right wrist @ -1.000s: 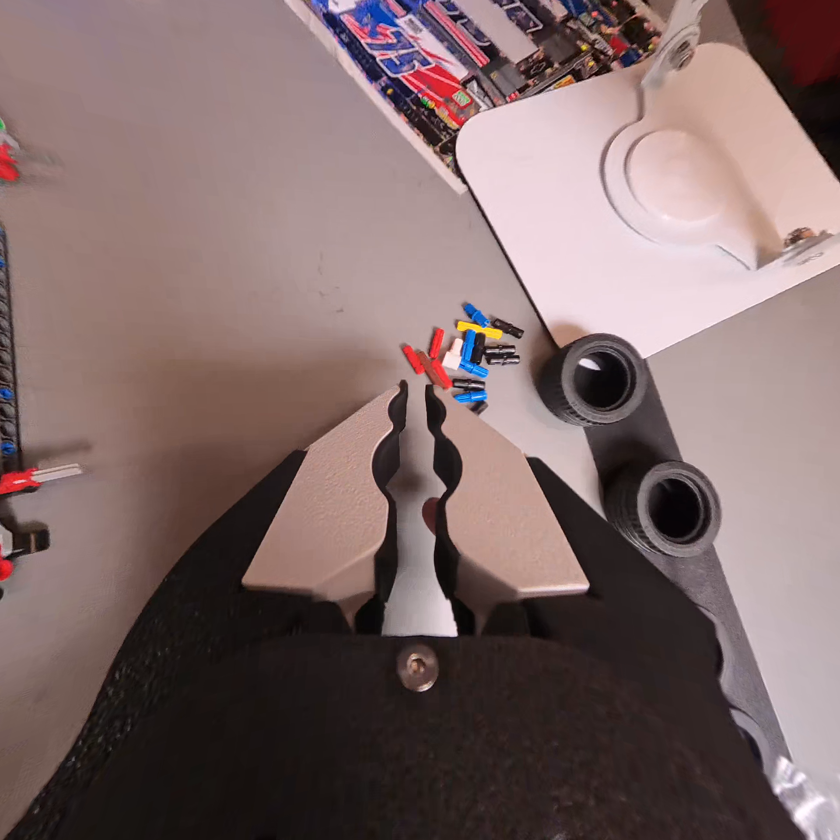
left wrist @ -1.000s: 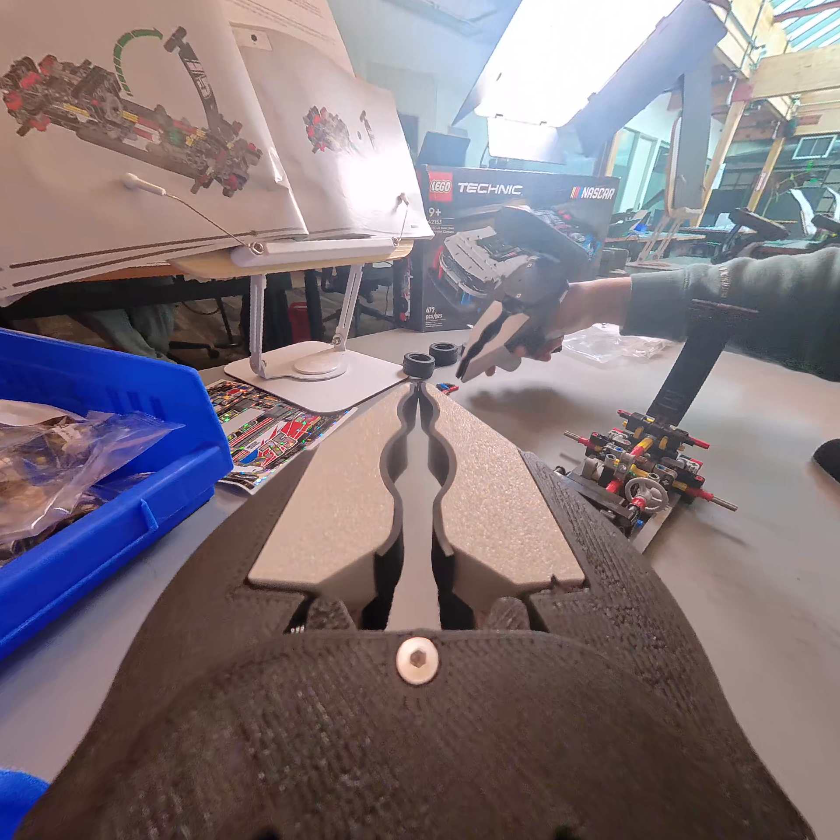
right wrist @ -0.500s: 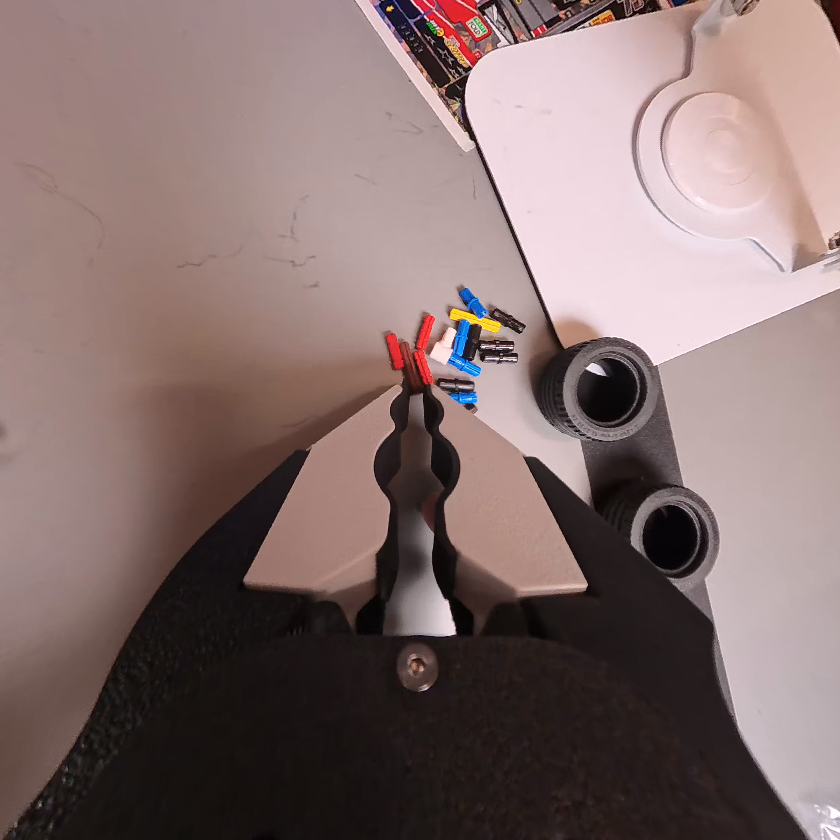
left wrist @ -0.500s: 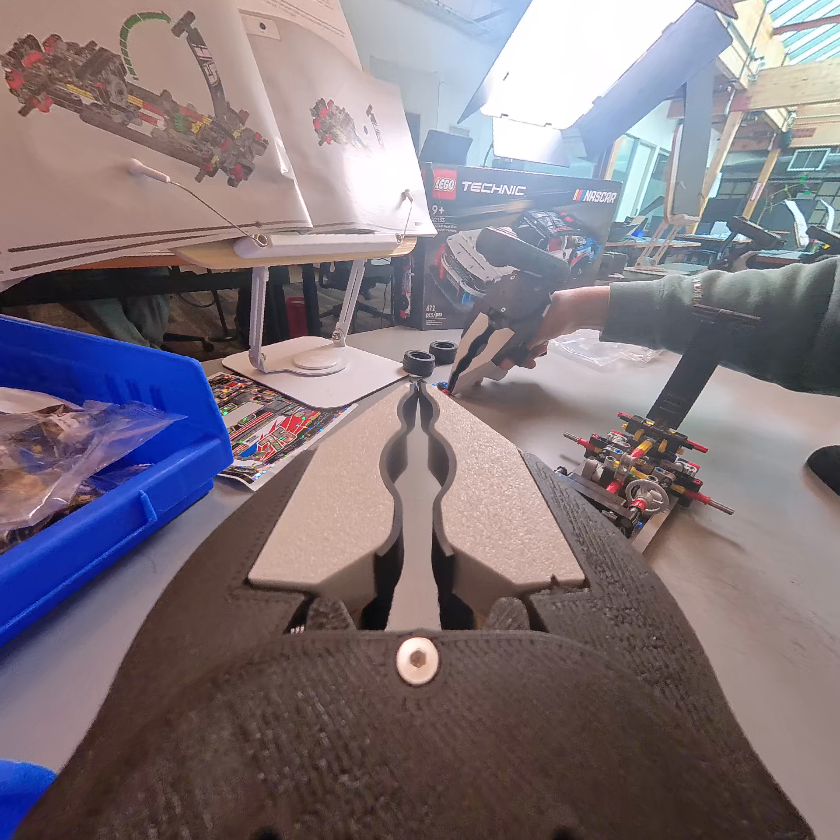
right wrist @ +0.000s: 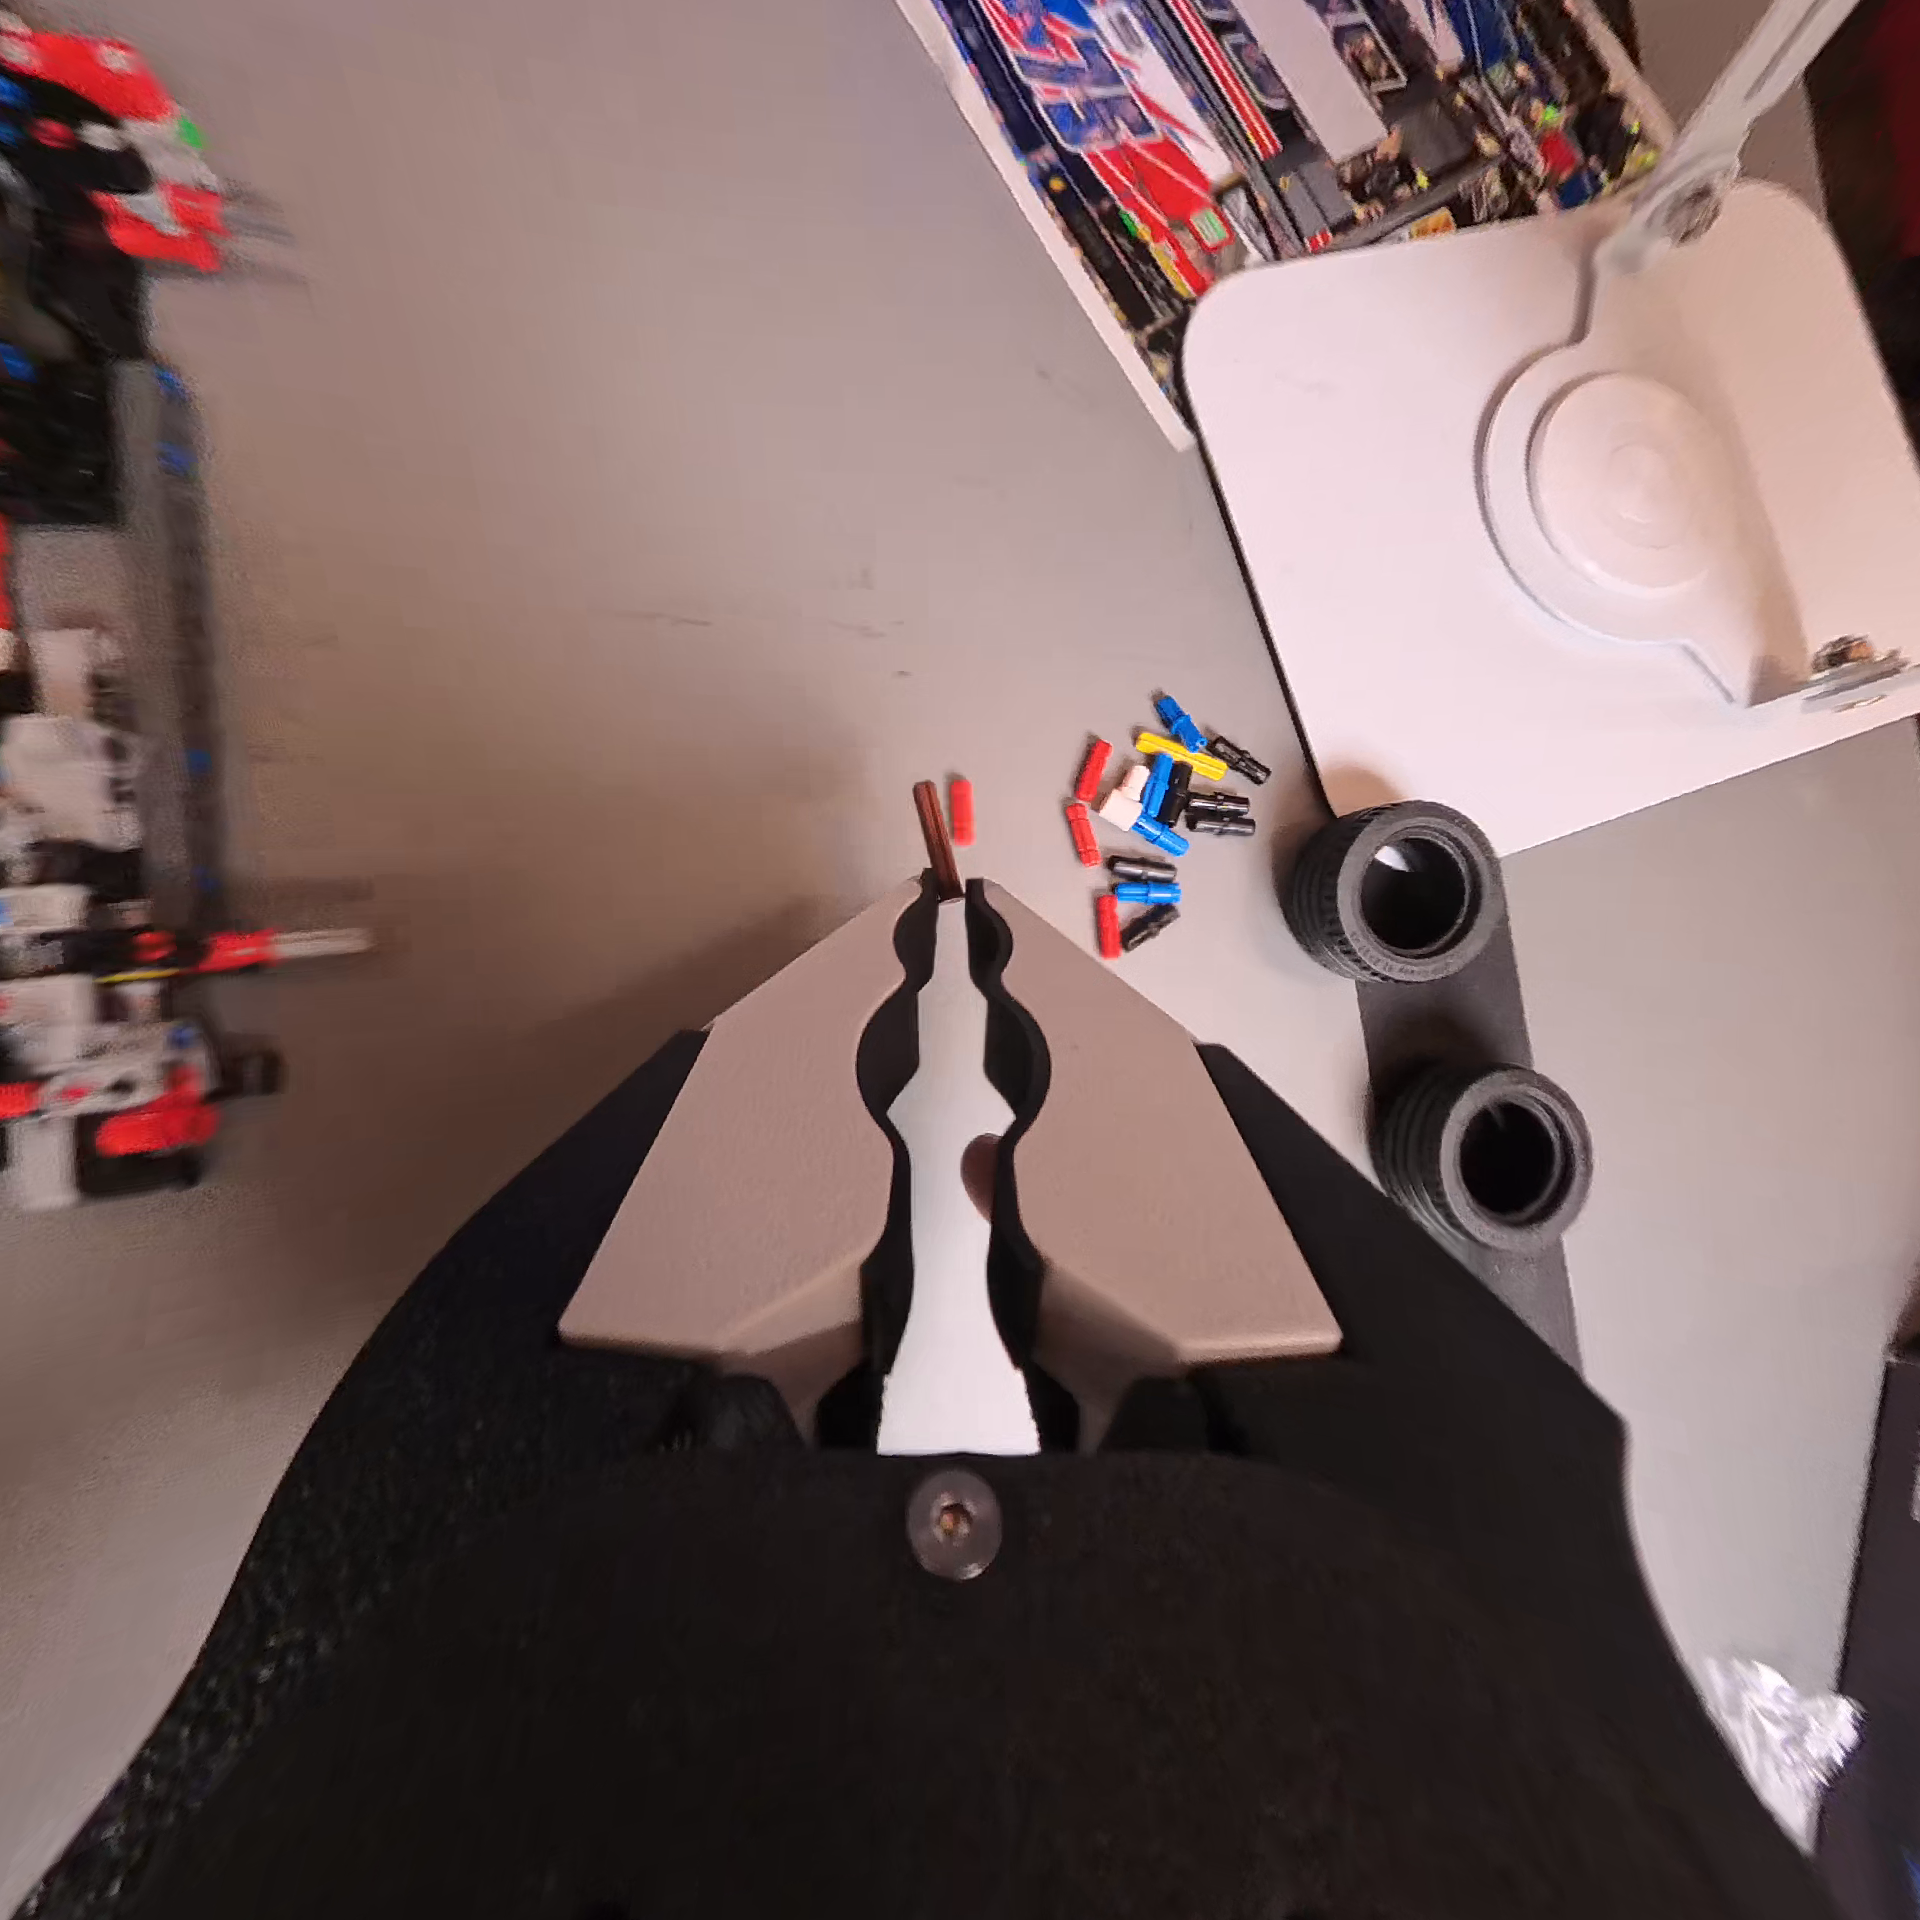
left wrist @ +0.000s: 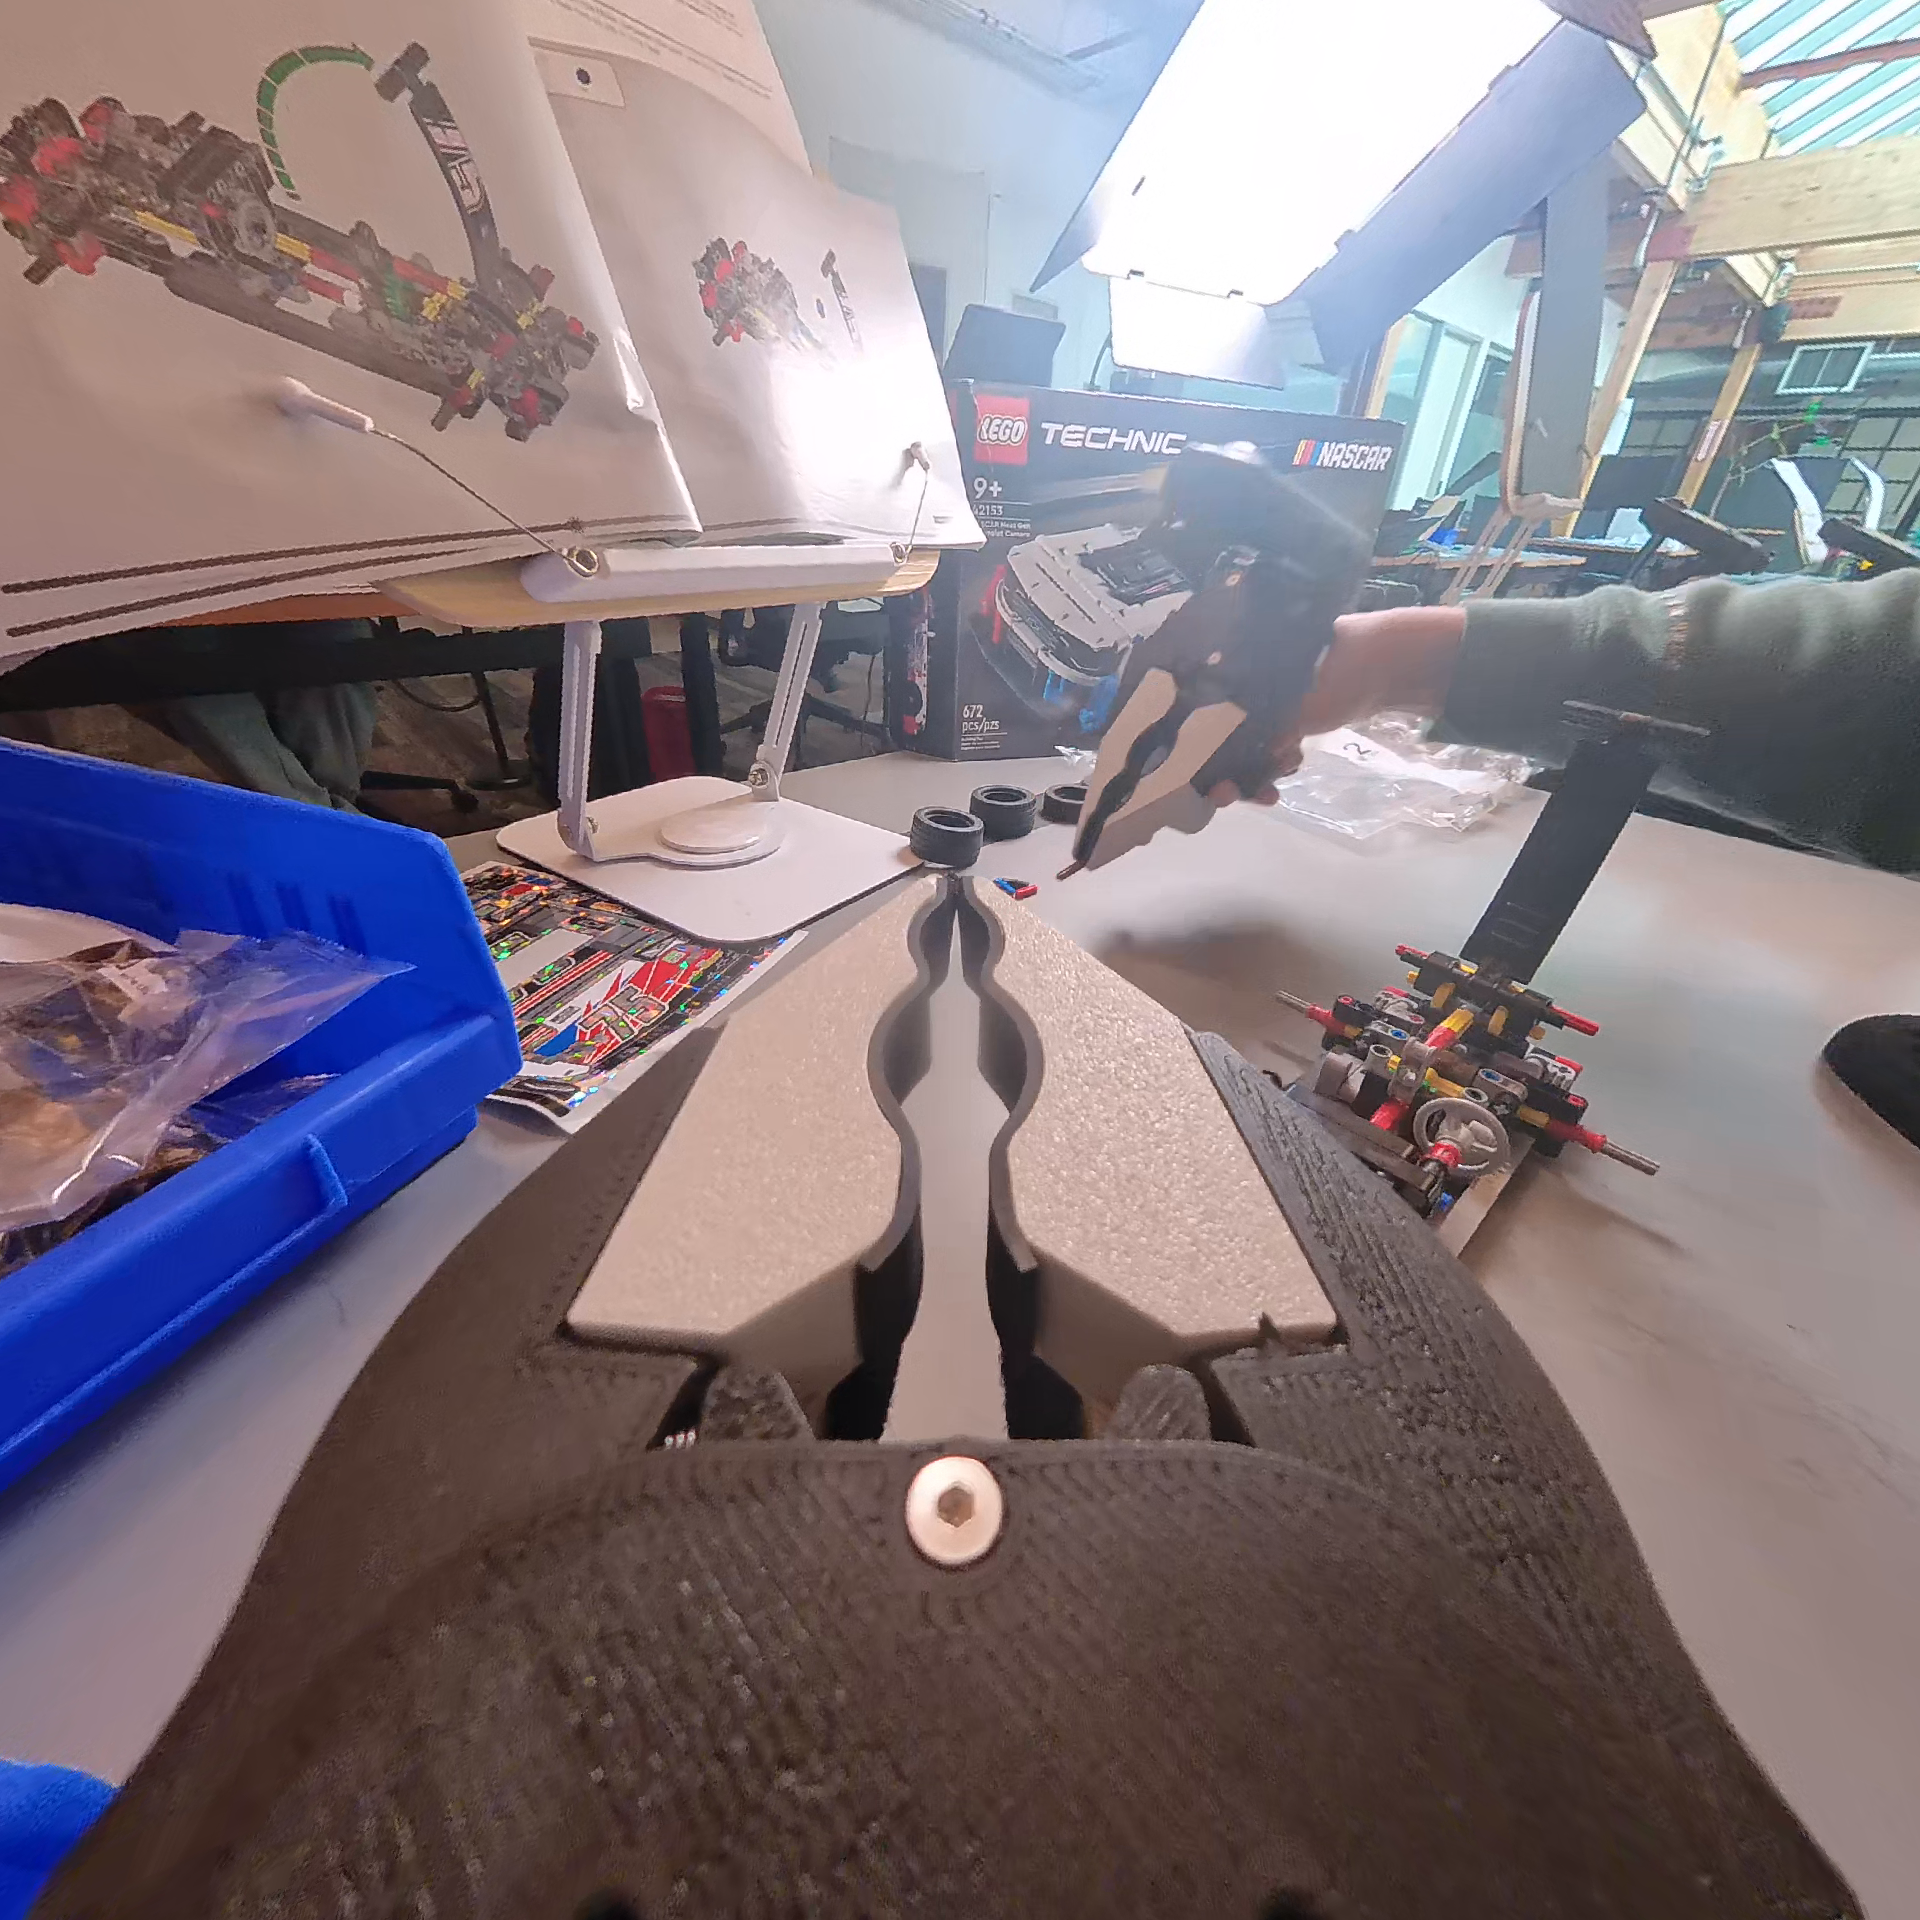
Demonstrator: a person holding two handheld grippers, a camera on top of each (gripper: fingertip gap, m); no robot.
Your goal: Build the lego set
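Right wrist view: a brown axle (right wrist: 934,837) is pinched by the right gripper (right wrist: 943,885) at its tips, left of the loose pins (right wrist: 1153,805). It should be carried level to the chassis (left wrist: 1449,1075); the left gripper (left wrist: 950,883) is pressed together, empty.

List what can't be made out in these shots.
- Chassis: motion-blurred and cut by the left edge, right wrist view.
- Blue bin contents: veiled by crumpled plastic bags, left wrist view.
- Brown axle lower end: hidden between the right tool's tips.
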